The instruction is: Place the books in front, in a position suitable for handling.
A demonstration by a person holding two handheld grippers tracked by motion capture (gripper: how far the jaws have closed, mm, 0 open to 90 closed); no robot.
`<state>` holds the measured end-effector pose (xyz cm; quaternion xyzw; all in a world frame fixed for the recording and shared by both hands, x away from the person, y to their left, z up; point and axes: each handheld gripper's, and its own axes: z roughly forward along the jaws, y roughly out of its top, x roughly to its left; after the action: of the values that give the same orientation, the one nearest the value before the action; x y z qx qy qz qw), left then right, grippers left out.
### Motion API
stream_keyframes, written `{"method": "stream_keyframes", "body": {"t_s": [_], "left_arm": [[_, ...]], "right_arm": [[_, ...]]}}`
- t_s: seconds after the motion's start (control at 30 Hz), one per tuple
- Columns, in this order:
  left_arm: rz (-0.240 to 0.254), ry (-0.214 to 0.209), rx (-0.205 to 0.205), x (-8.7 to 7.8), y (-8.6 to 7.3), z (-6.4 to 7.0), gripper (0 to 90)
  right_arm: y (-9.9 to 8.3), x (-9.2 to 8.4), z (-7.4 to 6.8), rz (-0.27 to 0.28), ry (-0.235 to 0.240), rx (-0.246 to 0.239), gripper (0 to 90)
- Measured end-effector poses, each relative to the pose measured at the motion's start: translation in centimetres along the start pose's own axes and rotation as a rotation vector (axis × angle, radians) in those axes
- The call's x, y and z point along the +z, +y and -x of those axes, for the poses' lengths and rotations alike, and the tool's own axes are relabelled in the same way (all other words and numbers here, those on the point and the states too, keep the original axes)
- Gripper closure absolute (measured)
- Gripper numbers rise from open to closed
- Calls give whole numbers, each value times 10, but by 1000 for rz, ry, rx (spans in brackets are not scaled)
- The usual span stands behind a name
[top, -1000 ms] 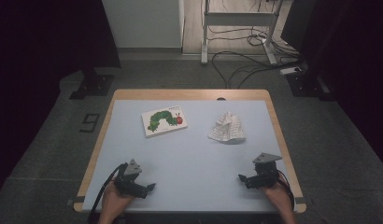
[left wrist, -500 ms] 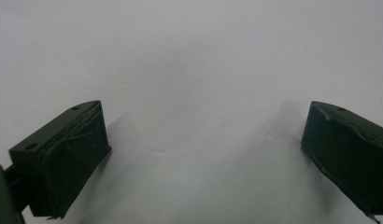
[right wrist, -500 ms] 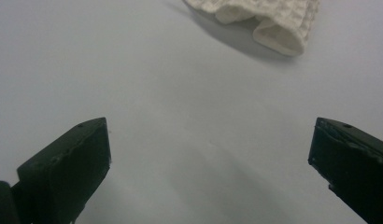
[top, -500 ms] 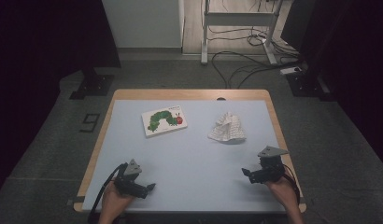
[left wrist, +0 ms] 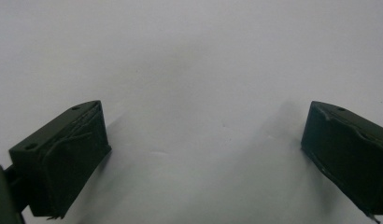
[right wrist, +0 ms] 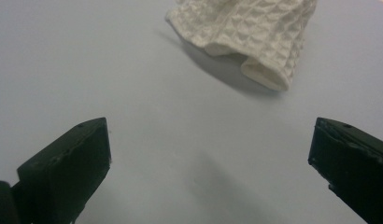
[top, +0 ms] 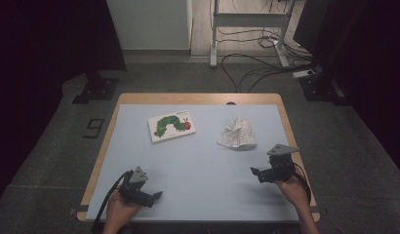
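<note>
Hovering low over table (top: 139, 146), right gripper (right wrist: 208, 154) spreads jaws wide, aimed at crumpled white waffle-weave cloth (right wrist: 248, 32) lying just ahead, apparently lining up grab. Left gripper (left wrist: 203, 140) wide, empty, parked near front edge. Caterpillar picture book (top: 172, 126) apart, far left.

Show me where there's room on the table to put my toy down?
Lots of bare room: the wide middle between the left gripper and right gripper, below the caterpillar book and white cloth. The far strip holding those two is busiest.
</note>
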<state>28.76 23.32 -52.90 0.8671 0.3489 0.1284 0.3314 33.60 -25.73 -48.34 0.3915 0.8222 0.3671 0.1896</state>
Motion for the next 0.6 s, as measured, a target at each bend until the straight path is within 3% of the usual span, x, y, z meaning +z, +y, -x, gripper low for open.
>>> {"method": "stream_keyframes", "body": {"t_s": [0.33,0.6], "left_arm": [[0,0,0,0,0,0,5],[0,0,0,0,0,0,5]], "right_arm": [[23,14,4,3,2,-24,0],[39,28,11,2,-18,-11,0]]}}
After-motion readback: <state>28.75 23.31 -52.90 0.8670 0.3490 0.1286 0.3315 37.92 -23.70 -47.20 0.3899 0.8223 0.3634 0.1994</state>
